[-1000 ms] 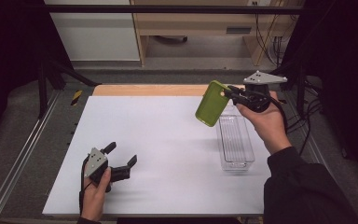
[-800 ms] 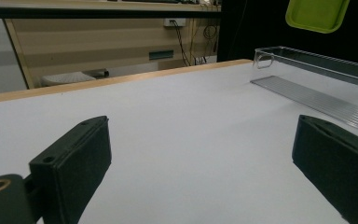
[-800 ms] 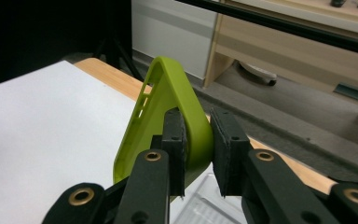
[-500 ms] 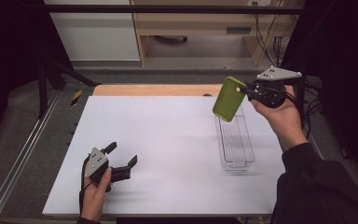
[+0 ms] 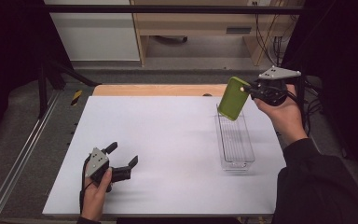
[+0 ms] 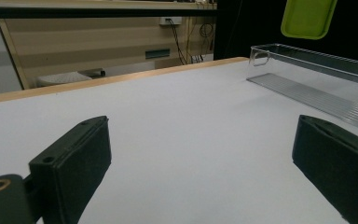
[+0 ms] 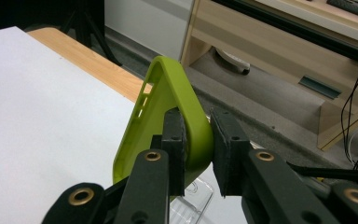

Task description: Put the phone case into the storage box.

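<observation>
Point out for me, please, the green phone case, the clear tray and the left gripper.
green phone case (image 5: pixel 233 98): high view, middle of its flat back.
clear tray (image 5: pixel 236 138): high view, its ribbed floor near the middle.
left gripper (image 5: pixel 122 157): high view, the gap midway between its two black fingertips.

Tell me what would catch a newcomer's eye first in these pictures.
The bright green phone case stands out most: the right gripper holds it by one edge in the air, above the far end of the clear plastic tray on the right side of the white table. Next comes the left gripper, resting at the near left of the table with its jaws wide apart and nothing between them.
</observation>
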### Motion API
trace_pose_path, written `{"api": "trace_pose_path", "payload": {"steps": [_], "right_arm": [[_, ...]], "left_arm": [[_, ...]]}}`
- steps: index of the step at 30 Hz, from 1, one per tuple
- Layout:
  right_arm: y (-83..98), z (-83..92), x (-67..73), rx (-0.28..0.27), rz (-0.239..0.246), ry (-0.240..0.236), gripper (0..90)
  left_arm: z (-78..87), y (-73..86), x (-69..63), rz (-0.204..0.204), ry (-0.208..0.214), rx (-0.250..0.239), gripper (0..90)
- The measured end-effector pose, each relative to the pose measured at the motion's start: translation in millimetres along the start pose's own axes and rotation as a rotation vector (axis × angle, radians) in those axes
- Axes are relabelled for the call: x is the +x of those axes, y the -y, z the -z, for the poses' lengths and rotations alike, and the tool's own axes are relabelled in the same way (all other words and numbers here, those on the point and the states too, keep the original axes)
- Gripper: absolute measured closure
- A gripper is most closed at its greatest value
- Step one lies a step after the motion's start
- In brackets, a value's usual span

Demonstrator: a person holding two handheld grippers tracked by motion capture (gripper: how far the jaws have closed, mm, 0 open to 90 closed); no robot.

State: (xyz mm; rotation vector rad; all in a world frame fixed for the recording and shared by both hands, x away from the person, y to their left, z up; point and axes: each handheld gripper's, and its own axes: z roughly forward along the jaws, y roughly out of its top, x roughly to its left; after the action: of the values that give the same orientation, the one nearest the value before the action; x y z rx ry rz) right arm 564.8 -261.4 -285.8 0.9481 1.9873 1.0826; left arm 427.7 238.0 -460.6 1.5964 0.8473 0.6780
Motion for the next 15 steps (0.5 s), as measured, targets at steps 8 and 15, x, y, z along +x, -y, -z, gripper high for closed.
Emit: {"api": "trace_pose_path", "payload": {"steps": [8,15], "right_arm": [[3.7,-8.0,-2.1,0.016,0.019,0.002,76.5],[10.2,-13.2,-5.3,0.038,0.024,0.027,76.5]], "left_arm": [[-0.4,0.2,-0.1,0.0,0.004,0.003,4.0],[-0.9,0.4,-1.6,-0.003,0.005,0.005,4.0]]}}
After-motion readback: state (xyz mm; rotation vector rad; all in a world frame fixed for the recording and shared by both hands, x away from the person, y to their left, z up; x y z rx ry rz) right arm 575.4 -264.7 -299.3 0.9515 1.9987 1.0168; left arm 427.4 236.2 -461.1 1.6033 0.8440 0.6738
